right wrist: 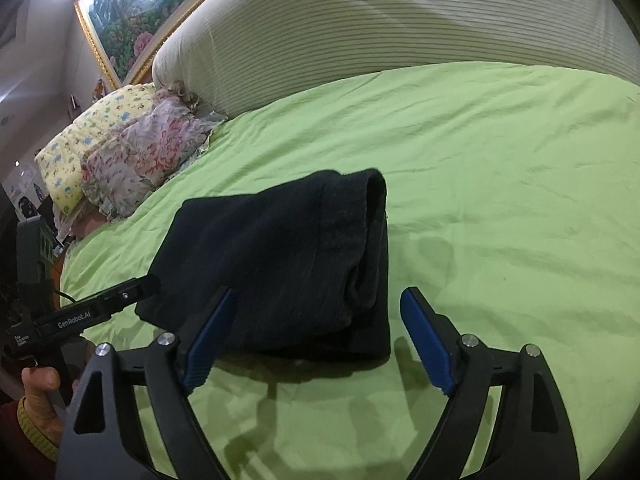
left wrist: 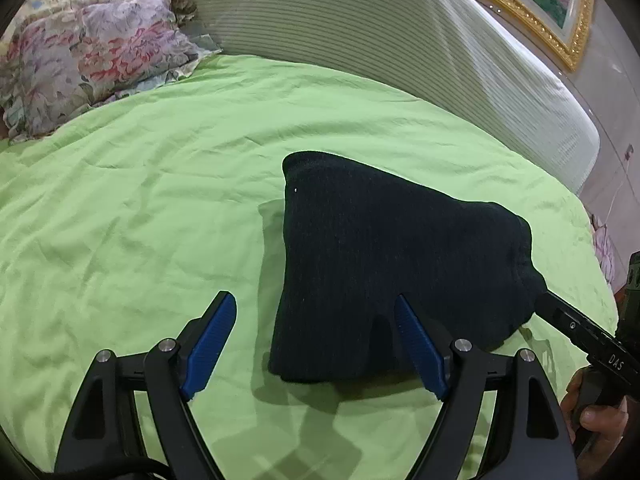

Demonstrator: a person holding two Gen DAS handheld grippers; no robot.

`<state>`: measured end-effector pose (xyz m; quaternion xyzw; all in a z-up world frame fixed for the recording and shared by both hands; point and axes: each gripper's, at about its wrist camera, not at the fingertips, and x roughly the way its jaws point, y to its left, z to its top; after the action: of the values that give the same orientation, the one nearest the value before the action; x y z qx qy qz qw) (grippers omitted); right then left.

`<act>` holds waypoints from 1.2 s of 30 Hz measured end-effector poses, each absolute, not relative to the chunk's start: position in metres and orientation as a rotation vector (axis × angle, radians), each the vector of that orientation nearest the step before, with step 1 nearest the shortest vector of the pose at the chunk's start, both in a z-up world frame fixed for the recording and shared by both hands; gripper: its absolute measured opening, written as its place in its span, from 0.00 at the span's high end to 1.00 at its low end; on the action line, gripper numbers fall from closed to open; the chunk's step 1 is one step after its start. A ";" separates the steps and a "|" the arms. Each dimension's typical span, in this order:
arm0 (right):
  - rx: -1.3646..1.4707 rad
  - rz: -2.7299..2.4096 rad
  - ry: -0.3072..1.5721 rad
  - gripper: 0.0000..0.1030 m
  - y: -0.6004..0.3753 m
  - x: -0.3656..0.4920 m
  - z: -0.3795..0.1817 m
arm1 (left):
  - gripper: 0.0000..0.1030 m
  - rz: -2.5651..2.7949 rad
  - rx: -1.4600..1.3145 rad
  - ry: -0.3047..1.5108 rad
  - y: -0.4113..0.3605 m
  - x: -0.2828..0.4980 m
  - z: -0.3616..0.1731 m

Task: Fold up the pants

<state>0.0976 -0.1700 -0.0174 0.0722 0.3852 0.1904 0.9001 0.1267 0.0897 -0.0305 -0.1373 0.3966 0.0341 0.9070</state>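
Note:
The dark navy pants lie folded into a compact bundle on the green bed sheet. They also show in the right wrist view, with a rolled edge at the bundle's right side. My left gripper is open and empty, just in front of the bundle's near left edge. My right gripper is open and empty, just in front of the bundle's near right edge. The right gripper's finger shows in the left wrist view beside the bundle; the left gripper's finger shows in the right wrist view.
Floral pillows are piled at the head of the bed. A striped white padded headboard runs along the far side. A gold-framed painting hangs on the wall. The green sheet spreads around the bundle.

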 end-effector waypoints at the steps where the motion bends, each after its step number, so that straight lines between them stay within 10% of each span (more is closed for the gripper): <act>1: 0.140 0.392 0.791 0.17 -0.168 0.094 -0.016 | 0.20 0.074 -0.276 0.818 0.089 0.125 -0.030; 36: -0.078 0.401 0.703 0.13 -0.128 0.033 -0.025 | 0.10 0.159 0.015 0.774 0.052 0.070 -0.035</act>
<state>0.0334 -0.1281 -0.0252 -0.0377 0.3421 0.1951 0.9184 0.0699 0.0522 -0.0354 0.0074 0.3769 0.0772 0.9230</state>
